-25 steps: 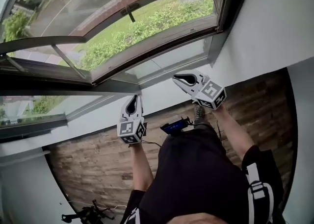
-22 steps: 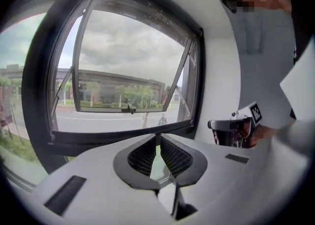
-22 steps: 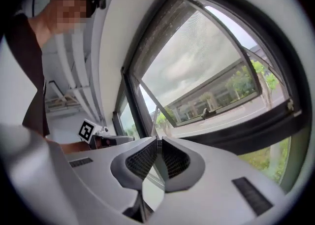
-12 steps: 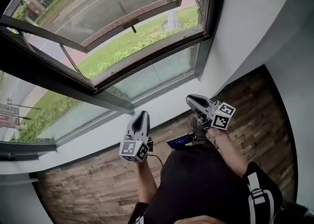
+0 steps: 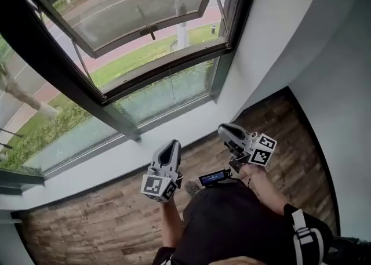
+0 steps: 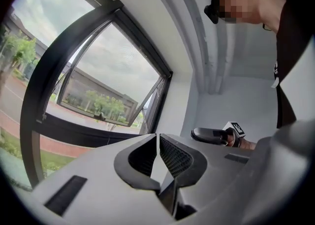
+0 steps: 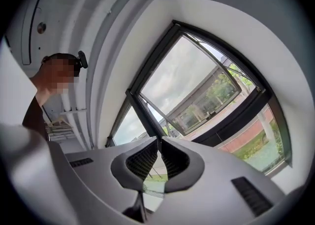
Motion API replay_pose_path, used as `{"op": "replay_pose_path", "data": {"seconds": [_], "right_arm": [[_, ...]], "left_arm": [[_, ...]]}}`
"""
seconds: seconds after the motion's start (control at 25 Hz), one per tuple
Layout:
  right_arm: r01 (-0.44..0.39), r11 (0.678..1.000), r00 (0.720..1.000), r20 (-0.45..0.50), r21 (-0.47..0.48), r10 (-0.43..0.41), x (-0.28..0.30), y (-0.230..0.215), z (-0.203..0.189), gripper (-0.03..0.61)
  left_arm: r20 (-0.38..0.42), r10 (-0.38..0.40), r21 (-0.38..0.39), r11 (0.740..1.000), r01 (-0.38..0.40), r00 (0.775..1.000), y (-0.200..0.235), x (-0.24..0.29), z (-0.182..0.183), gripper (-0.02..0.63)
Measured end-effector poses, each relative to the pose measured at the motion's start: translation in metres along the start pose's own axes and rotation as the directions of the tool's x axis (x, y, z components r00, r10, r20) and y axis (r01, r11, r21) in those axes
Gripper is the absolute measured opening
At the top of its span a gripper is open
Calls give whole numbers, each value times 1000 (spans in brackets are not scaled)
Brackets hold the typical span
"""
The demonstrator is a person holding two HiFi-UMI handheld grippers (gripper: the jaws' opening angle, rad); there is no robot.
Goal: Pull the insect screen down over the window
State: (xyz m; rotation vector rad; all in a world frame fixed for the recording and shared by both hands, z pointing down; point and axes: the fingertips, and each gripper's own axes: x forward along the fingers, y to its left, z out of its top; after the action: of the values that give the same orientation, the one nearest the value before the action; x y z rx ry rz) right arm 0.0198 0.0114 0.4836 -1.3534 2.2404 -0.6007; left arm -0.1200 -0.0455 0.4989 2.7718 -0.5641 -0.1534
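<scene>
Wooden floor (image 5: 104, 217) and white walls (image 5: 278, 37) are seen around a big window (image 5: 174, 87) with a dark frame. No insect screen is seen pulled over it yet. The screen is probably rolled up at the top of the frame, but no view shows it clearly, so its exact place cannot be told. A screen like this is likely to be thin, soft and very light, and it could be torn if the net itself were pinched. It should be taken by the stiff bar along its bottom edge, near the middle, so that it is pulled down straight. A spring may tug it back up, so a firm hold will be needed. The top pane (image 5: 139, 8) is tipped outward, and grass (image 5: 145, 66) and a road (image 5: 110, 3) are seen beyond it. Both grippers are held low, near the person's body and well apart from the window. The jaws of the left gripper (image 5: 172, 144) are closing, with only a thin slit left and nothing in it. The jaws of the right gripper (image 5: 224, 130) are pressed together, and nothing is held.
</scene>
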Motion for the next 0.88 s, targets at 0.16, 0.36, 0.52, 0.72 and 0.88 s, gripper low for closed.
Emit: {"op": "replay_pose_path", "data": {"seconds": [0.16,0.36,0.52,0.72,0.88], "right_arm": [[-61,997,998,-1,-43,61,3,23,5,32],[-90,993,996,12,-76,91,-34,39,18,32],[-74,996,996,50,-55,77,-87,32,28,32],[-87,996,990,112,-10,87,-145,30,41,25],[-117,993,986,121,-4,117,-185,38,43,25]], "left_arm": [[25,14,32,999,-15,1000,-8,-10,8,25],[5,10,57,998,-10,1000,-42,0,5,25],[-40,-24,94,995,28,999,-95,21,-7,25],[-92,-50,136,989,62,994,-157,34,-29,25],[-126,-33,162,985,54,991,-198,31,-50,25]]}}
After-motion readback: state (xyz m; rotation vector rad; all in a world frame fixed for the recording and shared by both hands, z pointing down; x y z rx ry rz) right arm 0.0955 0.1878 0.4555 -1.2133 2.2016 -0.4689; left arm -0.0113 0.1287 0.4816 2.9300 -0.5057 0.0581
